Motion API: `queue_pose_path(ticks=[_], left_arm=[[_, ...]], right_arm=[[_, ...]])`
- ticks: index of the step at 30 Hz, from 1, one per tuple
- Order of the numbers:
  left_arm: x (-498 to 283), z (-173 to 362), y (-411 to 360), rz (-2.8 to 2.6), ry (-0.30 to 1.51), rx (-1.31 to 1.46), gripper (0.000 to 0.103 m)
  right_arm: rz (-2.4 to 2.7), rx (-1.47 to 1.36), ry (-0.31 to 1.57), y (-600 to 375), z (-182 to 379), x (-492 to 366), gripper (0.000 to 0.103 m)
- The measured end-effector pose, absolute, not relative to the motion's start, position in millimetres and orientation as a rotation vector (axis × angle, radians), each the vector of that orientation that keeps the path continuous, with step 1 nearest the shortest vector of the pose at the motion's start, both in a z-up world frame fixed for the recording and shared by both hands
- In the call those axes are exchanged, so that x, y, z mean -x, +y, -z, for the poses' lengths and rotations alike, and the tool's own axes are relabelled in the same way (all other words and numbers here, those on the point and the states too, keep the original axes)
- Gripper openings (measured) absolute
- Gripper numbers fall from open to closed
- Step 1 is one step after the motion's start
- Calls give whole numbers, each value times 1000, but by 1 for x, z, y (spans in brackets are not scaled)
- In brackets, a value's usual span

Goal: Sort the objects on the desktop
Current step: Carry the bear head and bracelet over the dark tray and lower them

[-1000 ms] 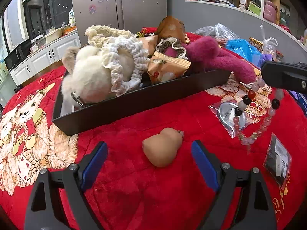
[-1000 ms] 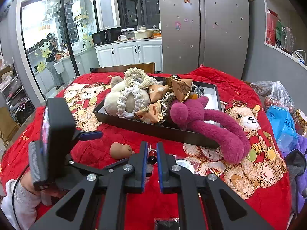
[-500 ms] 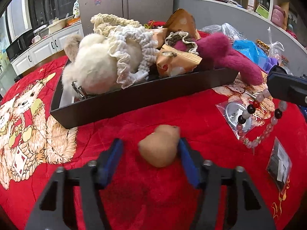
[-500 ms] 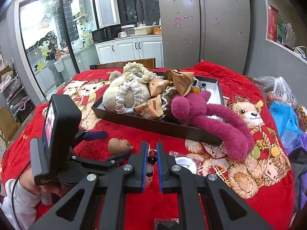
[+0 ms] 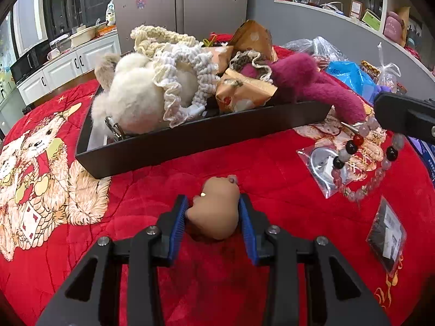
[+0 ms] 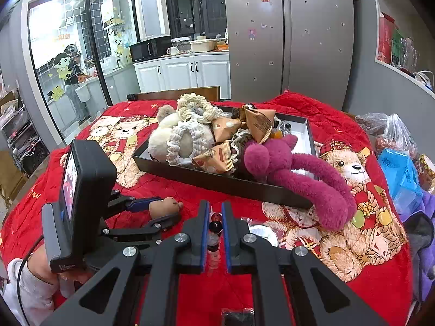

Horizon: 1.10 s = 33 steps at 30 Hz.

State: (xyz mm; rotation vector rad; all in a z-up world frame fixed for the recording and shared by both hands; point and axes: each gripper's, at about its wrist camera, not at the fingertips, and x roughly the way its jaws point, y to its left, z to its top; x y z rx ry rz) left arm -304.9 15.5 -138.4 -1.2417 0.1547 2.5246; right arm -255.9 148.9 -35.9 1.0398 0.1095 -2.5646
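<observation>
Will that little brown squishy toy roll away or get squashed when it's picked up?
The brown toy looks soft and rounded, so it probably squashes a bit. The left tool, whose jaws have just been closing, has both blue pads against its sides, so it likely won't roll. It seems small and light.

Both views are evenly lit by soft indoor light, colours saturated, with only faint shadows under things on the red blanket (image 5: 272, 168). Fisheye distortion bends the edges, corners fall to black vignette, and the bright glass door (image 6: 73, 54) is washed out.
</observation>
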Motion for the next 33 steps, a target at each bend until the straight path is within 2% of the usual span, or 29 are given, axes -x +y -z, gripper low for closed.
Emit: queue_pose_path(ticks=[18,21,33], left_arm=[[295,83,7,-2586,107,1188,38],[301,76,5,-2575,61,1183,38],[351,46,21,-2581,66,1132,38]], right_arm=[[2566,-977,87,127,1,259,9],[2572,-973,86,124,-2,265,9],[2594,-948,99,114,-16,310,9]])
